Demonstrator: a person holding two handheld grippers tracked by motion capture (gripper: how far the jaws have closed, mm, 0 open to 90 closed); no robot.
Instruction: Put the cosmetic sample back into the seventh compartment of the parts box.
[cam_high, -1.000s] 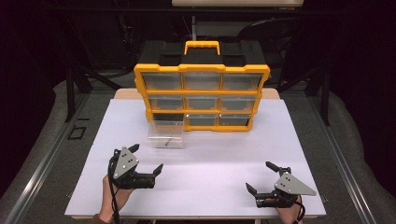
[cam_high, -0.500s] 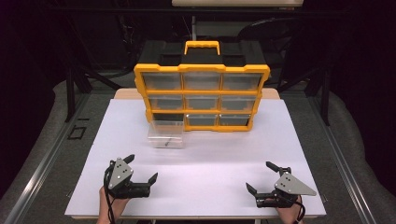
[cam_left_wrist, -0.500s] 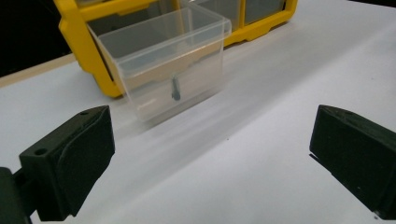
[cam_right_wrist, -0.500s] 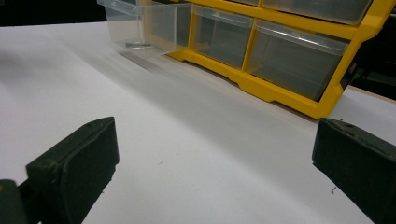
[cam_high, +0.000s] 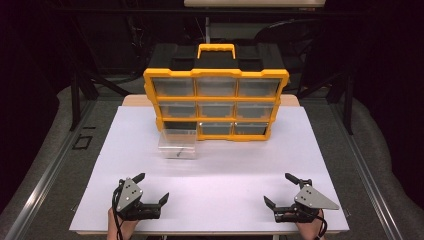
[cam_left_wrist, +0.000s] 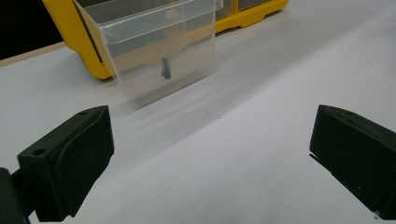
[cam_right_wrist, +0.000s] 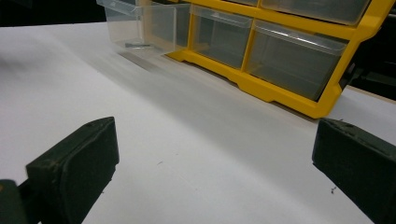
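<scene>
We take the yellow organizer (cam_high: 216, 105) as our landmark: a case of clear drawers in three rows of three, standing upright at the far middle of the white tabletop (cam_high: 210, 200), with a yellow handle (cam_high: 216, 50) on top of its black back. Its bottom-left slot is vacant. Just in front of that slot, on the tabletop, we see a clear drawer (cam_high: 177, 144) pulled out, its back edge near or against the organizer. Inside it lies a small dark screw-like piece (cam_left_wrist: 165, 67); we cannot tell exactly what it is. Beyond the organizer we see dark stands and black surroundings. Grey floor (cam_high: 45, 150) flanks the tabletop on both sides of the organizer.
</scene>
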